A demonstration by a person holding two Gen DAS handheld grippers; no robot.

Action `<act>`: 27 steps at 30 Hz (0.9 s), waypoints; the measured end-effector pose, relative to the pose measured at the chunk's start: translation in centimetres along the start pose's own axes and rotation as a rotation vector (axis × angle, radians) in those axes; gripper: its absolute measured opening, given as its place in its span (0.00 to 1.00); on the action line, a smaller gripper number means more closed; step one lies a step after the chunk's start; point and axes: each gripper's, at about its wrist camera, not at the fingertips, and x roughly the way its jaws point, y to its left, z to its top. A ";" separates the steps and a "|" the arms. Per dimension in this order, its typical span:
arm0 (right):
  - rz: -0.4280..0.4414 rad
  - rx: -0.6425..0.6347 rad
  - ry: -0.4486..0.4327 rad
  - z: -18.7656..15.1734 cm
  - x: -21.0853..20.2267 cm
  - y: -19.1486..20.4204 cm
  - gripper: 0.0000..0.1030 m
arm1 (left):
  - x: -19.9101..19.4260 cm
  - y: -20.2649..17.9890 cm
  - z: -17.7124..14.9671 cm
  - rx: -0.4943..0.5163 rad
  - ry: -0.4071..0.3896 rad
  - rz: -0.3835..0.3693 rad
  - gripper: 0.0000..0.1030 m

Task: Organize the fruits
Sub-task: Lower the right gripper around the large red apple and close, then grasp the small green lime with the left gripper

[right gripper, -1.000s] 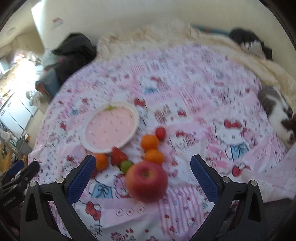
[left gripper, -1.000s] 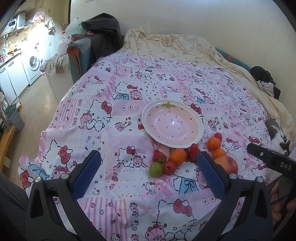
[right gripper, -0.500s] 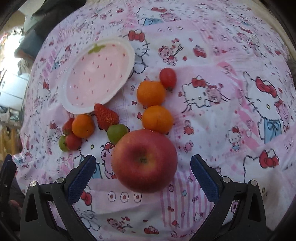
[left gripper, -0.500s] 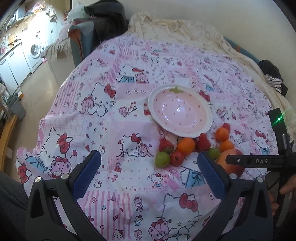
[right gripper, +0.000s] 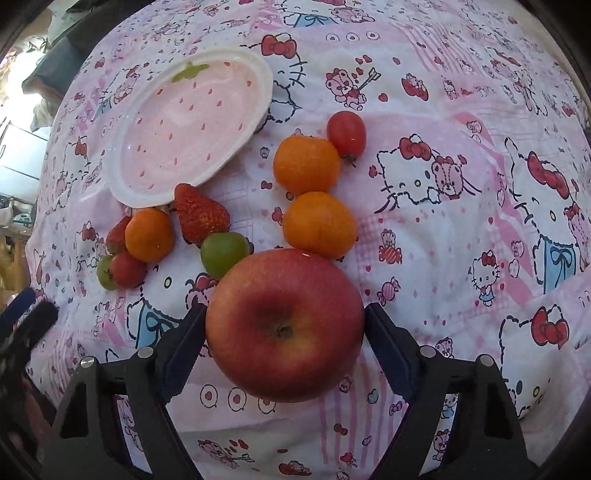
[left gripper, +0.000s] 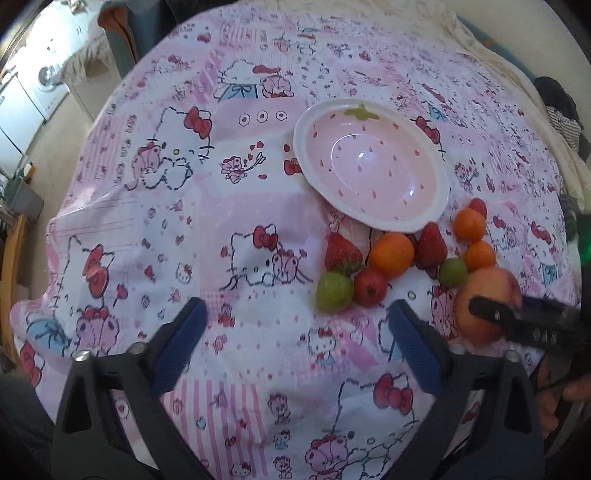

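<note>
Pink cartoon-cat patchwork bedspread (left gripper: 229, 206) filling most of both views, draped over a bed. Cream quilt (left gripper: 476, 40) bunched along the bed's far edge at one o'clock, pale wall (left gripper: 546, 33) behind. Dark and striped clothing (left gripper: 561, 110) heaped at three o'clock. Washing machine (left gripper: 48, 77) and white cabinets (left gripper: 14, 122) at ten o'clock, brightly lit. Pale floor (left gripper: 62, 122) beside them, grey bin (left gripper: 22, 195) at nine o'clock.
</note>
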 end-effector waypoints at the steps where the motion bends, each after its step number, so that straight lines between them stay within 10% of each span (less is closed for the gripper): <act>1: 0.016 0.008 -0.009 -0.1 -0.3 -0.2 0.84 | 0.4 0.1 0.5 -0.007 0.018 -0.008 0.79; 9: 0.136 0.079 -0.061 -0.7 -2.2 -1.6 0.84 | 3.9 1.3 2.5 -0.119 0.185 -0.089 0.47; 21: 0.174 0.115 -0.094 -0.4 -3.1 -2.1 0.84 | 6.0 0.2 2.1 -0.174 0.237 -0.118 0.47; 27: 0.181 0.122 -0.109 -0.5 -3.4 -2.3 0.84 | 6.6 1.3 1.8 -0.266 0.259 -0.193 0.30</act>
